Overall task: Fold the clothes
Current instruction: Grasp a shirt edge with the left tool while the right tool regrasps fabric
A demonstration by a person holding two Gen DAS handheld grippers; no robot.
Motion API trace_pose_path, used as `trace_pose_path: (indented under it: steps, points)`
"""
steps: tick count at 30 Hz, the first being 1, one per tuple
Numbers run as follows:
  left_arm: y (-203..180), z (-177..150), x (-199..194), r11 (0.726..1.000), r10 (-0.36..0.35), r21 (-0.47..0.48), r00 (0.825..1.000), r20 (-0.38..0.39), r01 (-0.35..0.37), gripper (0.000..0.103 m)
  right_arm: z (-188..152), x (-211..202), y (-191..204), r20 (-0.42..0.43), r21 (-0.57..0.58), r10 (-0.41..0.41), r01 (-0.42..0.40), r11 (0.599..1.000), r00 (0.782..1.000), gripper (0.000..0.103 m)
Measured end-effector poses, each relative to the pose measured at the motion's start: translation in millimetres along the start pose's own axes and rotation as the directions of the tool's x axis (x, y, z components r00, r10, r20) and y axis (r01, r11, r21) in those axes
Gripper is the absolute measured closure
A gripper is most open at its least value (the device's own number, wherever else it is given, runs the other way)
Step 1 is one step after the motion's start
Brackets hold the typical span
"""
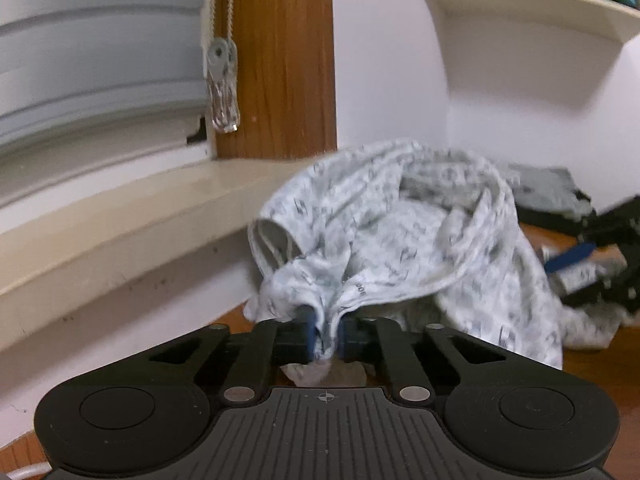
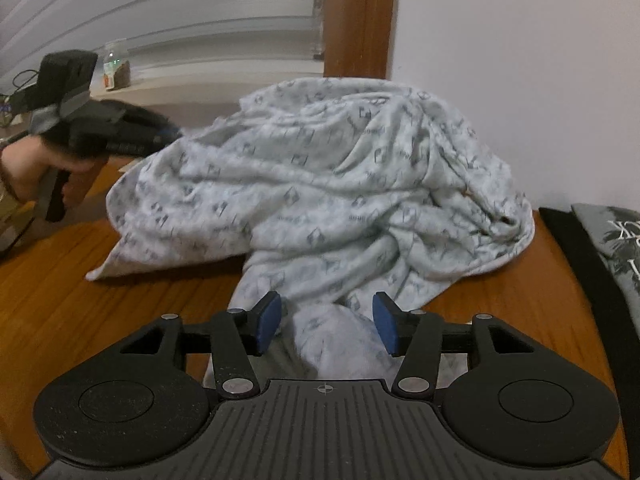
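Between left tool [image 1: 326,334] pads, pinched patterned garment [image 1: 400,240], right tool [image 2: 326,326] astride

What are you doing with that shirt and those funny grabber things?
A person holds a gripper in each hand to fold clothes on a wooden table. The left gripper has its jaws shut on a bunch of the white patterned shirt, which is still a crumpled heap. The right gripper has its jaws open, with a bit of the shirt lying between them, not pinched. A grey garment lies off to the side. No folding has been done yet.
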State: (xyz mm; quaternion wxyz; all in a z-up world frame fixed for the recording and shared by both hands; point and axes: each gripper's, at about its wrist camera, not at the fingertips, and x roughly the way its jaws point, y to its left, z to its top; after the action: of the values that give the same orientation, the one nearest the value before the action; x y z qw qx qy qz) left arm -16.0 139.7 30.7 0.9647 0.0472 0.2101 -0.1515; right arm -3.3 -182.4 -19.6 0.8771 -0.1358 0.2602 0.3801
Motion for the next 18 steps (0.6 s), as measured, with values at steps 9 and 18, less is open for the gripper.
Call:
trace_pose_path:
  steps: [9,18]
  points:
    - [9,25,-46,0.998,0.037,-0.061,0.991,0.132,-0.029,0.099,-9,-14,15,0.016,-0.013,0.076,-0.076,0.997,0.997,0.032]
    - [29,18,-114,0.991,0.107,-0.103,0.98,0.165,-0.091,0.099,-10,-2,20,-0.037,-0.068,-0.026,0.023,0.997,0.999,0.082]
